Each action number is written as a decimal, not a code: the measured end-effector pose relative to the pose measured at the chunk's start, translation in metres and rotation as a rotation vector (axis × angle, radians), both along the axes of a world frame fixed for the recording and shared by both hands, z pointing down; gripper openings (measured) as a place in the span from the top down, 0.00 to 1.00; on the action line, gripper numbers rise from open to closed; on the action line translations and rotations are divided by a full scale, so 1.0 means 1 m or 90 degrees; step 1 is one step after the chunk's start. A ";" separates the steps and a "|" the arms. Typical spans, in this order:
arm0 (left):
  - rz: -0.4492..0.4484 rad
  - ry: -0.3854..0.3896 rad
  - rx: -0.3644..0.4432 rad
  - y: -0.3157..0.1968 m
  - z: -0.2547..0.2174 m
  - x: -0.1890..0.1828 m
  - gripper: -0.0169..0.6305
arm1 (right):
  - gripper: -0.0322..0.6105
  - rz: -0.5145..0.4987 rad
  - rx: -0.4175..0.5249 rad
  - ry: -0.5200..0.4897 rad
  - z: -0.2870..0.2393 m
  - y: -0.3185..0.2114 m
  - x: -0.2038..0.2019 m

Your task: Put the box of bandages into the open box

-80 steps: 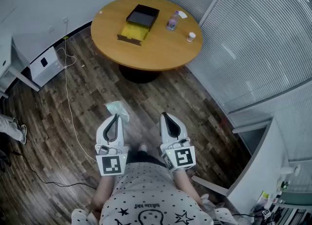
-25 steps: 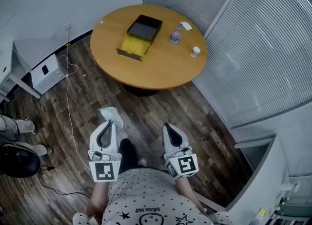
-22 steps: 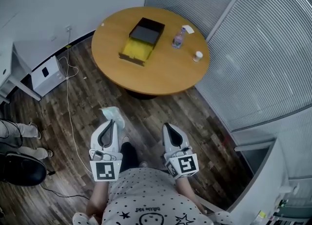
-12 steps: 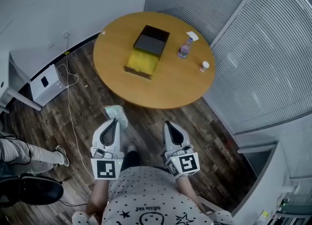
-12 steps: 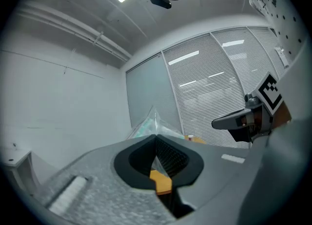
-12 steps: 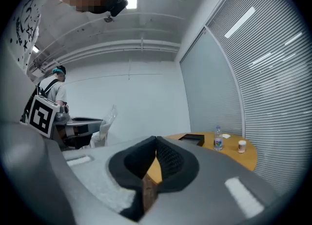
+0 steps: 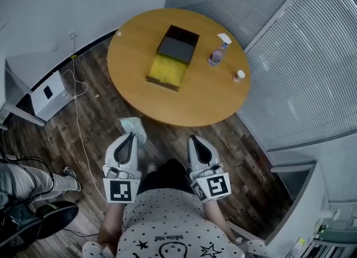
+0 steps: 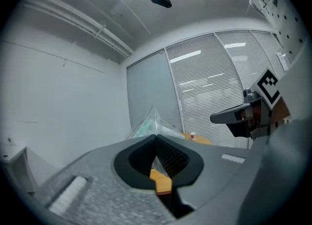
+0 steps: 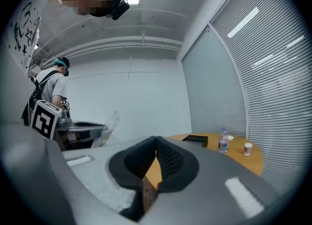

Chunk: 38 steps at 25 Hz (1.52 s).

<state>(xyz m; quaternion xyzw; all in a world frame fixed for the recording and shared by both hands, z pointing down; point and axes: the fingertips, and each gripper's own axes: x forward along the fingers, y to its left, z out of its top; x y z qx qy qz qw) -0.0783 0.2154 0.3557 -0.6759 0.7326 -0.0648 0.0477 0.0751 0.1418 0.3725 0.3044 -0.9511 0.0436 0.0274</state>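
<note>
The left claw (image 7: pixel 132 134) is clamped tight on the bandage pack (image 7: pixel 133 125) — a thin corner of its clear wrapper pinched right at the tips, pale green contents poking out ahead over the floor. The right claw (image 7: pixel 193 138) is closed too, w/ nothing in it. Both are held low in front of the person, well apart from the surface (image 7: pixel 206 100).

Handling, by the look of it: the pack seems light & soft, the wrapper crinkly and prob. slippery, so it'll likely sag and swing from that corner rather than sit stiff. Not fragile. A grip on film alone could slide. It looks ok for a carry w/o jerks, but a bite further in on the body would be safer.

The target is the open box (image 7: pixel 179 46) up on the round surface: dark tray, yellow half toward the person, apparently empty from the head view. Nothing sits at the near edge in front of it, so the approach reads clear.

To its right are a small bottle (image 7: pixel 216 56), a white card (image 7: pixel 223 38) behind that, and a little white cup (image 7: pixel 239 75) nearer the edge. All stand apart from the box, only a worry if the right claw swings wide.

On the floor to the left a cable (image 7: pixel 78 114) trails past a white unit (image 7: pixel 47 91), and another person's leg (image 7: pixel 36 180) shows at the left edge — all off the straight line to the surface.
</note>
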 end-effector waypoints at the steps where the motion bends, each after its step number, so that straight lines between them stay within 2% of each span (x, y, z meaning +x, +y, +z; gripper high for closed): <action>1: -0.002 0.005 -0.001 -0.002 0.001 -0.003 0.96 | 0.94 -0.002 0.003 0.000 -0.001 -0.002 -0.003; 6: 0.001 -0.030 -0.001 -0.012 0.001 -0.010 0.96 | 0.94 -0.013 0.011 -0.001 -0.003 -0.015 -0.015; 11: -0.011 -0.021 0.001 -0.024 0.004 -0.021 0.96 | 0.94 -0.015 0.008 -0.003 0.002 -0.031 -0.023; 14: -0.020 0.006 -0.010 -0.039 0.011 -0.027 0.96 | 0.94 -0.013 -0.001 -0.005 0.007 -0.048 -0.027; 18: -0.002 -0.032 -0.029 -0.073 0.014 -0.031 0.96 | 0.94 -0.007 -0.012 -0.005 0.014 -0.084 -0.030; 21: 0.004 -0.041 -0.028 -0.104 0.011 -0.035 0.96 | 0.94 0.001 -0.018 -0.005 0.017 -0.118 -0.033; 24: -0.006 -0.008 -0.034 -0.138 0.012 -0.043 0.96 | 0.94 0.004 -0.019 -0.006 0.015 -0.154 -0.038; 28: 0.004 -0.039 -0.041 -0.183 0.010 -0.055 0.96 | 0.94 0.005 -0.027 -0.005 0.017 -0.200 -0.045; 31: -0.015 -0.005 -0.042 -0.212 0.013 -0.066 0.96 | 0.94 0.004 -0.036 -0.004 0.020 -0.232 -0.051; 38: -0.038 0.003 -0.062 -0.255 0.021 -0.083 0.96 | 0.94 0.002 -0.059 0.003 0.034 -0.279 -0.058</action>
